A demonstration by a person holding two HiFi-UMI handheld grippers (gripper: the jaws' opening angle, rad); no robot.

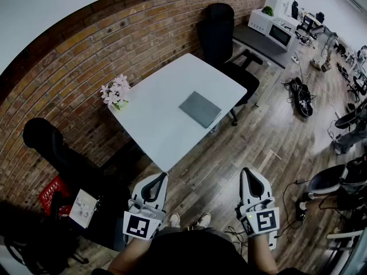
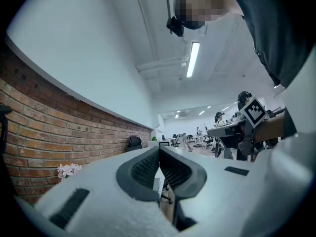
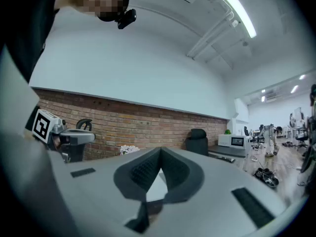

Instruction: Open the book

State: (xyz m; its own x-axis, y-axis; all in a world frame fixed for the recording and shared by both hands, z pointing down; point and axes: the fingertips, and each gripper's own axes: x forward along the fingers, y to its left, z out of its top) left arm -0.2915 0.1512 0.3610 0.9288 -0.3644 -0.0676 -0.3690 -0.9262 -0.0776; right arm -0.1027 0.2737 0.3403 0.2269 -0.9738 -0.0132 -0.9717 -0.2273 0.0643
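A closed grey book (image 1: 199,109) lies on the white table (image 1: 155,125), toward its right edge. Both grippers hang well short of the table, held close to the person's body above the wooden floor. My left gripper (image 1: 163,177) is shut, its tips meeting with nothing between them, as the left gripper view (image 2: 159,150) also shows. My right gripper (image 1: 245,172) is likewise shut and empty, with its tips touching in the right gripper view (image 3: 160,151). Both point level toward the table.
A pot of pale pink flowers (image 1: 116,93) stands at the table's left corner by the brick wall. A black office chair (image 1: 221,33) sits behind the table, another black chair (image 1: 46,145) at its left. A red crate (image 1: 53,192) sits lower left; cables (image 1: 301,96) lie on the floor.
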